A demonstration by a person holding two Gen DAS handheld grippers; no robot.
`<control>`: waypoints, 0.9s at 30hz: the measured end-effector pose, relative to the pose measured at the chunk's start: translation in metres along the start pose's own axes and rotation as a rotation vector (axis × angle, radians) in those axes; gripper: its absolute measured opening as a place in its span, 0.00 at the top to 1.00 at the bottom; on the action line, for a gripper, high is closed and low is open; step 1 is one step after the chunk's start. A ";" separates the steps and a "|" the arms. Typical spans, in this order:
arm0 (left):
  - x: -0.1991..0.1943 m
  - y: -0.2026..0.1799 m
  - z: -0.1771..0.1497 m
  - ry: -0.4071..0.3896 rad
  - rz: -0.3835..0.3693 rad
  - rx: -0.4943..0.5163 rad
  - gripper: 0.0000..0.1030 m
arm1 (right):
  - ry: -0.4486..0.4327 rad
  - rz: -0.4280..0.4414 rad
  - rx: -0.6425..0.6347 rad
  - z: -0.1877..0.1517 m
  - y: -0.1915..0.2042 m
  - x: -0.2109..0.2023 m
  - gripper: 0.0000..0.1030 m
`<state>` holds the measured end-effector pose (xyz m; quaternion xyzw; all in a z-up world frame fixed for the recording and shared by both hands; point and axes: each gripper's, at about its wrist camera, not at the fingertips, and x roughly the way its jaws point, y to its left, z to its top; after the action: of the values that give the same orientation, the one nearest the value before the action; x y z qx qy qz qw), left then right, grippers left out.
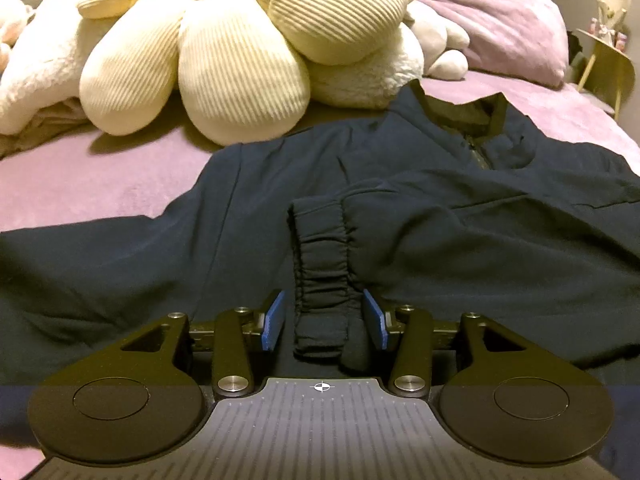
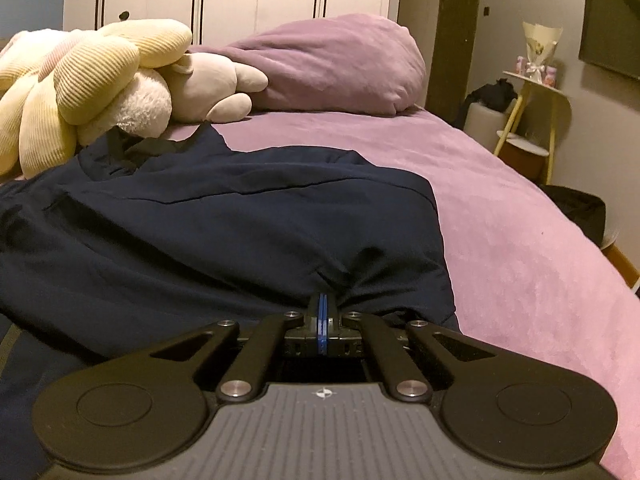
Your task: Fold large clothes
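Here, one dark navy jacket [image 1: 460, 216] of thin, smooth, softly creased fabric lies spread flat on a bed [image 2: 500, 208] covered in fuzzy lilac plush. My left fingers [image 1: 324, 322], two flat blue pads, stand apart on either side of a gathered elastic cuff [image 1: 320, 276], ribbed with tight puckers; the pads do not press it. My right fingers [image 2: 322, 314] are clenched tight together, pinching a fold of the jacket's edge so the cloth puckers around them. Behind the jacket's short zipped collar [image 1: 476, 136] sits one flower-shaped cushion [image 1: 224, 52] with plump, corduroy-ribbed cream petals, resting on fleecy white soft toys, with one rounded lilac pillow [image 2: 332, 68] beside.
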<state>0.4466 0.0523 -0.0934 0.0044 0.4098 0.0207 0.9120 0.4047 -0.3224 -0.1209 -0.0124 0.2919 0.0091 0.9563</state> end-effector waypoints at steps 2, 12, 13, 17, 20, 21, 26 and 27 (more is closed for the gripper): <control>0.000 0.001 0.000 0.001 -0.003 -0.005 0.51 | 0.005 -0.006 0.011 0.002 -0.002 -0.007 1.00; 0.003 0.004 -0.004 -0.013 -0.012 -0.016 0.48 | 0.002 -0.019 -0.029 -0.008 -0.004 0.002 1.00; 0.002 0.004 -0.004 -0.014 -0.010 -0.016 0.48 | 0.001 -0.023 -0.035 -0.008 -0.003 0.003 1.00; 0.001 0.003 -0.003 -0.011 -0.003 -0.015 0.47 | 0.001 -0.035 -0.060 -0.009 -0.001 0.003 1.00; 0.003 0.003 -0.002 -0.009 0.001 -0.019 0.45 | 0.002 -0.044 -0.072 -0.009 0.001 0.003 1.00; 0.004 0.002 -0.001 -0.009 0.007 -0.018 0.43 | 0.002 -0.045 -0.075 -0.009 0.001 0.003 1.00; 0.004 0.003 0.000 -0.021 0.022 -0.039 0.39 | 0.003 -0.051 -0.098 -0.007 0.002 0.009 1.00; 0.001 0.006 -0.001 -0.028 0.017 -0.049 0.38 | 0.004 -0.054 -0.101 -0.006 0.002 0.011 1.00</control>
<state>0.4459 0.0579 -0.0949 -0.0141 0.3961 0.0386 0.9173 0.4101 -0.3203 -0.1316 -0.0686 0.2925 -0.0021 0.9538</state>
